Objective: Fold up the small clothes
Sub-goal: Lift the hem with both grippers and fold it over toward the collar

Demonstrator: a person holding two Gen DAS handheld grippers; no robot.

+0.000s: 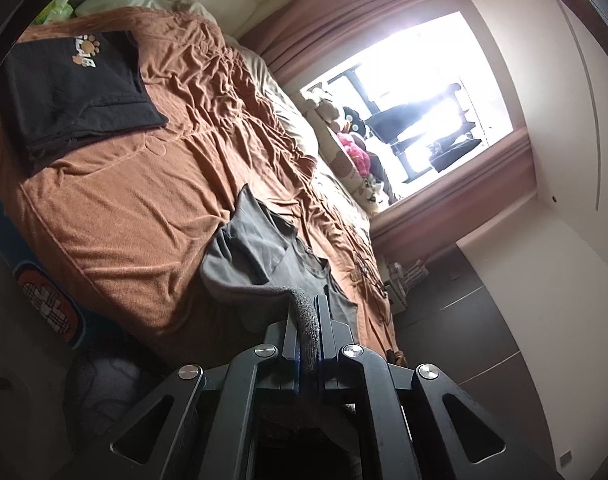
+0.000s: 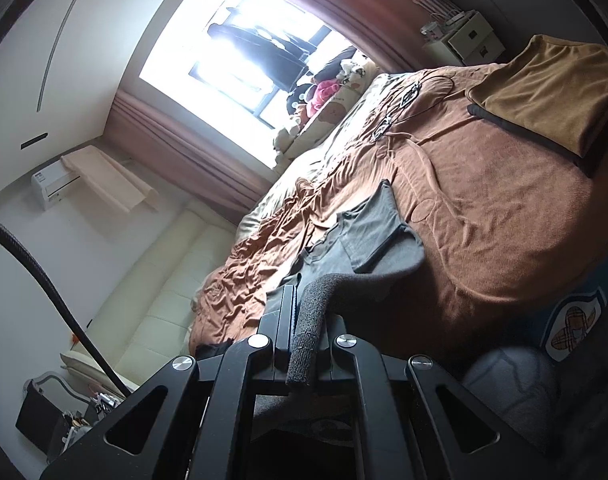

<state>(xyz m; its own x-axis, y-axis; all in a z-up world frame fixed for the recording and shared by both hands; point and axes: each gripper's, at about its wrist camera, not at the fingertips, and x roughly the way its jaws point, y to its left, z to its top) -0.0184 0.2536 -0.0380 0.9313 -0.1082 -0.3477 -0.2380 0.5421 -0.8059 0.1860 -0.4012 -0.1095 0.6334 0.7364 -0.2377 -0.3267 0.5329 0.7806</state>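
Observation:
A small grey shirt [image 1: 260, 256] lies partly folded on the brown bedspread [image 1: 124, 208], its near edge lifted. My left gripper [image 1: 310, 320] is shut on the shirt's near hem, which bunches between the jaws. In the right wrist view the same grey shirt [image 2: 364, 236] lies on the bedspread [image 2: 484, 216], and my right gripper [image 2: 304, 320] is shut on another part of its near hem; a roll of cloth hangs through the jaws.
A folded black shirt with a paw print [image 1: 72, 92] lies far on the bed. A folded tan garment [image 2: 544, 92] lies at the other end. Soft toys [image 1: 352, 148] line the window side. A white headboard [image 2: 164, 280] and a nightstand [image 2: 464, 36] flank the bed.

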